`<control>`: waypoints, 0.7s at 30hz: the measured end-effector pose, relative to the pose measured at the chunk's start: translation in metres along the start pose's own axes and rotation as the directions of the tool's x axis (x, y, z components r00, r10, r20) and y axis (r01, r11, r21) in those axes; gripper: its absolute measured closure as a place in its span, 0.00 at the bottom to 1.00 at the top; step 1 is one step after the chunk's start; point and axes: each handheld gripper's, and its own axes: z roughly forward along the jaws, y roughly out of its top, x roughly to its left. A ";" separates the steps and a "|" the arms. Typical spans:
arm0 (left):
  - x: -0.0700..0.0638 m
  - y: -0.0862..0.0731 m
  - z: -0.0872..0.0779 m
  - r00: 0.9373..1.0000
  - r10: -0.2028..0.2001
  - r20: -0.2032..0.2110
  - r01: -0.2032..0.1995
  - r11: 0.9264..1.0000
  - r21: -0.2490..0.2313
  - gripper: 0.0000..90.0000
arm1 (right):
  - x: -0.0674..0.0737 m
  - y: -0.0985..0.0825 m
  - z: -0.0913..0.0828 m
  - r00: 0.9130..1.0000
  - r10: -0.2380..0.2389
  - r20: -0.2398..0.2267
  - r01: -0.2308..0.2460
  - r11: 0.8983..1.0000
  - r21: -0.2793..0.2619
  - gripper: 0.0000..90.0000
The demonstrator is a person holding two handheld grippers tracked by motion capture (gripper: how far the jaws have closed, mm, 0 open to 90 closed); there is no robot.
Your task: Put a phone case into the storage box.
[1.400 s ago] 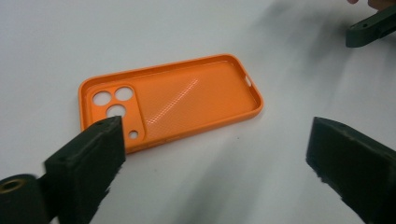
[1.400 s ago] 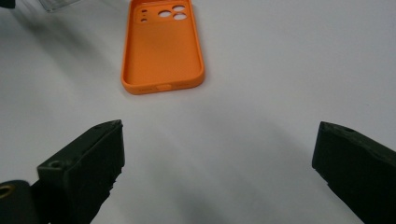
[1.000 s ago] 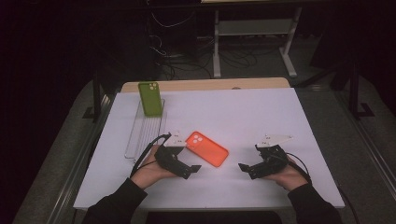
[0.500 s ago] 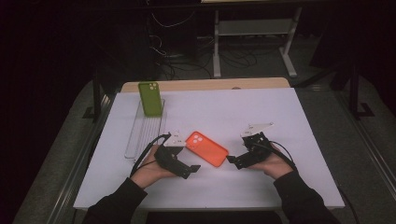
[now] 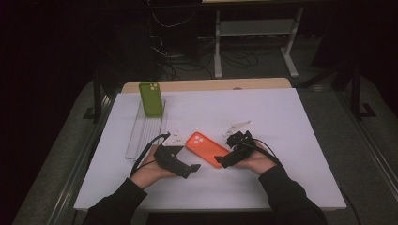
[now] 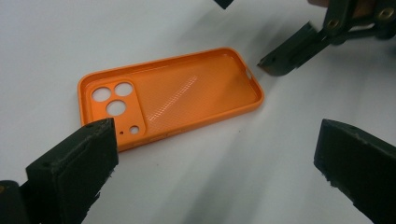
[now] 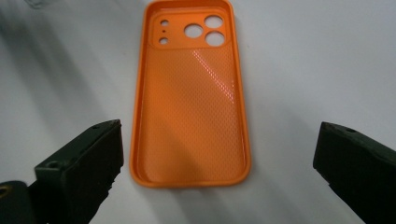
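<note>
An orange phone case [image 5: 206,149] lies flat on the white table, hollow side up, camera holes toward the far left. My left gripper [image 5: 191,168] rests just in front of the case's left half, open; in the left gripper view the case [image 6: 173,95] lies beyond my wide jaws, untouched. My right gripper [image 5: 224,162] is open at the case's right end. In the right gripper view its jaws stand on either side of the near end of the case [image 7: 191,93] with a gap on both sides. The right gripper's jaw tip [image 6: 285,53] sits close to the case's corner.
A green phone case [image 5: 150,99] stands upright at the far end of a clear slotted rack [image 5: 141,138] on the table's left. A wooden strip [image 5: 206,85] runs along the table's far edge. Bare white table lies to the right and behind the orange case.
My right gripper has moved left across the table up to the orange case's right end. The left gripper and the case have stayed put.
</note>
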 end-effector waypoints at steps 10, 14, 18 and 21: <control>-0.001 0.000 0.001 1.000 0.003 0.006 -0.003 1.000 -0.002 0.00 | 0.007 0.002 0.025 1.000 -0.029 0.000 0.029 0.998 0.061 0.01; 0.000 0.000 0.000 1.000 0.015 0.008 -0.015 1.000 0.010 0.00 | 0.009 0.002 0.031 1.000 -0.028 -0.003 0.028 0.996 0.080 0.02; 0.000 0.000 0.000 1.000 0.004 0.006 -0.004 1.000 0.001 0.00 | 0.011 0.002 0.035 0.999 -0.037 -0.003 0.037 0.995 0.098 0.04; 0.000 0.000 0.001 1.000 0.001 0.006 -0.001 1.000 -0.001 0.00 | 0.012 0.002 0.037 0.999 -0.042 -0.006 0.042 0.994 0.104 0.06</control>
